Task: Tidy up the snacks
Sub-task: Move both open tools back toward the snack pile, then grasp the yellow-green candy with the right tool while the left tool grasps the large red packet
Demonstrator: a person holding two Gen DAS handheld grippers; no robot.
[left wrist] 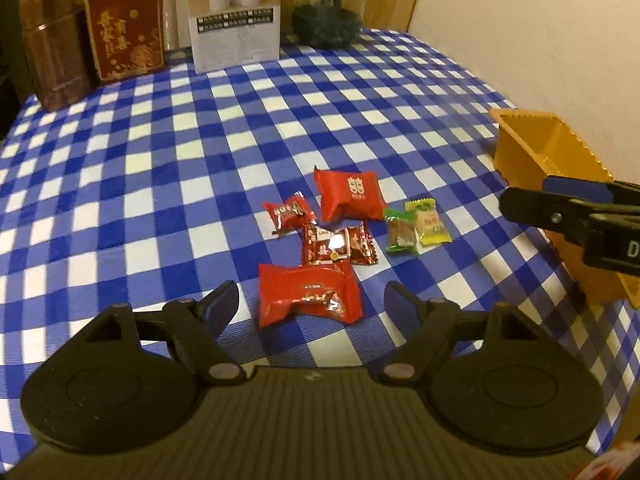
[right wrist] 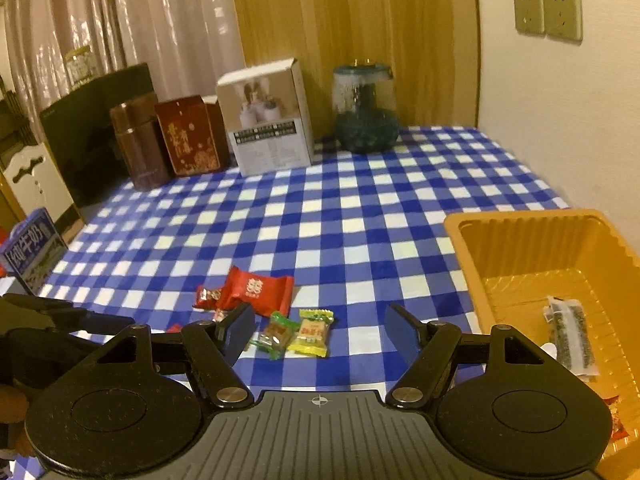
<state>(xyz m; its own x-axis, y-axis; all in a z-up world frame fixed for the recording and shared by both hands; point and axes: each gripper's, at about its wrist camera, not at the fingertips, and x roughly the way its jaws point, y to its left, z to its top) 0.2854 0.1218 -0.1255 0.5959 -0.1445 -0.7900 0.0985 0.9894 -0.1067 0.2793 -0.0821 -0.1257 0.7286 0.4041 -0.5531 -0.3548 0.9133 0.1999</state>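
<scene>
Open left tool [left wrist: 312,300] hovers over a red snack packet [left wrist: 308,294]; neighbouring wrappers may snag, seemingly overlapping.

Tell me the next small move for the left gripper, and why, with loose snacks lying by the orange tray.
Probably ease the left gripper down and close on the nearest red packet. Its jaws stand open with that packet lying flat between them, untouched. The orange tray sits to the right, ready to take it.
</scene>
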